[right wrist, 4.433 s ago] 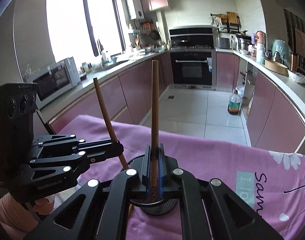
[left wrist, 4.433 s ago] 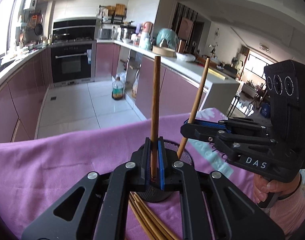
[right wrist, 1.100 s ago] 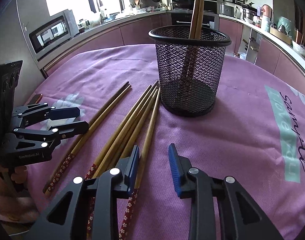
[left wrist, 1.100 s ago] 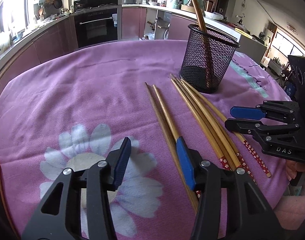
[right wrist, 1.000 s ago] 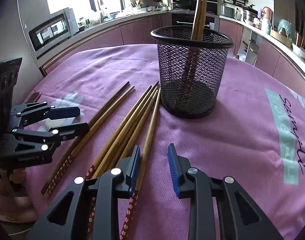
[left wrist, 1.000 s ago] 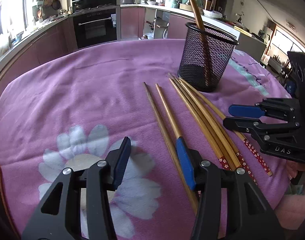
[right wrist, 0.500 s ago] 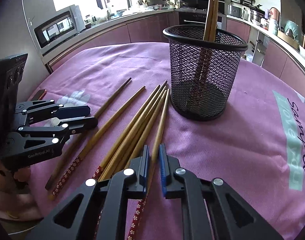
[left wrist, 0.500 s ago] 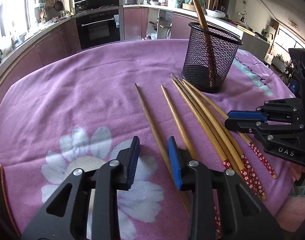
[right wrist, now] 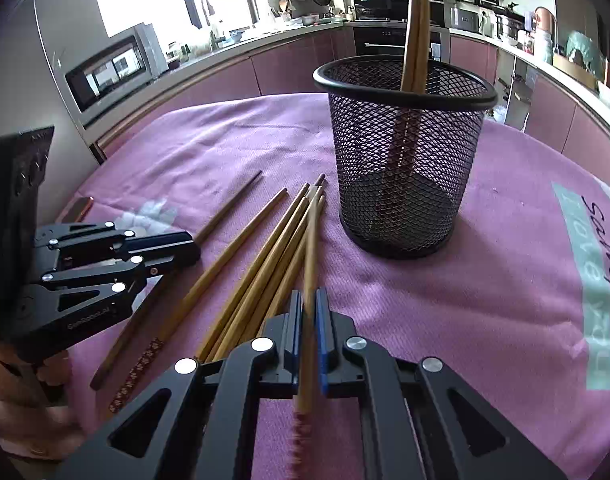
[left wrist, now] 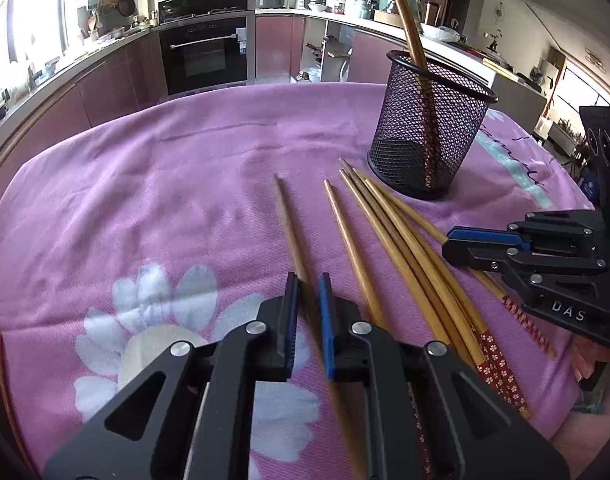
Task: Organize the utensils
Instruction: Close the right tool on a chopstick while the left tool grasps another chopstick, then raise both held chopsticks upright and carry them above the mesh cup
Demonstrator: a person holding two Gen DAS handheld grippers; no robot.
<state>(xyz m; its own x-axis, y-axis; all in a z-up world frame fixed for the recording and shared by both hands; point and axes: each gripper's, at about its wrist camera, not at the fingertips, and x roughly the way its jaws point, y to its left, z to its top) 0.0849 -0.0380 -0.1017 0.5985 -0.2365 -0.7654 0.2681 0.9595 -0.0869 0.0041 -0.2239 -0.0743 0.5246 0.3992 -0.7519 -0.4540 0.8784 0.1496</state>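
Note:
A black mesh cup point(left wrist: 429, 140) point(right wrist: 405, 152) stands on the purple cloth with two chopsticks point(left wrist: 405, 12) point(right wrist: 417, 20) upright in it. Several loose chopsticks point(left wrist: 405, 264) point(right wrist: 265, 264) lie fanned in front of it. My left gripper point(left wrist: 308, 280) point(right wrist: 191, 248) is closing its jaws on the leftmost, darker chopstick point(left wrist: 289, 224) near its thick end, and the blue pads press it. My right gripper point(right wrist: 309, 300) point(left wrist: 449, 240) is closing on the rightmost chopstick point(right wrist: 313, 240), which has a red patterned end, and its pads grip it low over the cloth.
The cloth point(left wrist: 165, 184) covers a rounded table whose edge falls off to the kitchen floor behind. A flat copper-rimmed object point(right wrist: 79, 208) lies at the table's left edge. A person's hand point(right wrist: 33, 420) holds the left gripper. Counters, an oven and a microwave stand far back.
Both pairs of jaws have closed from wide apart onto one chopstick each. The left chopstick has swung away from its neighbour. Neither hand has shifted much.

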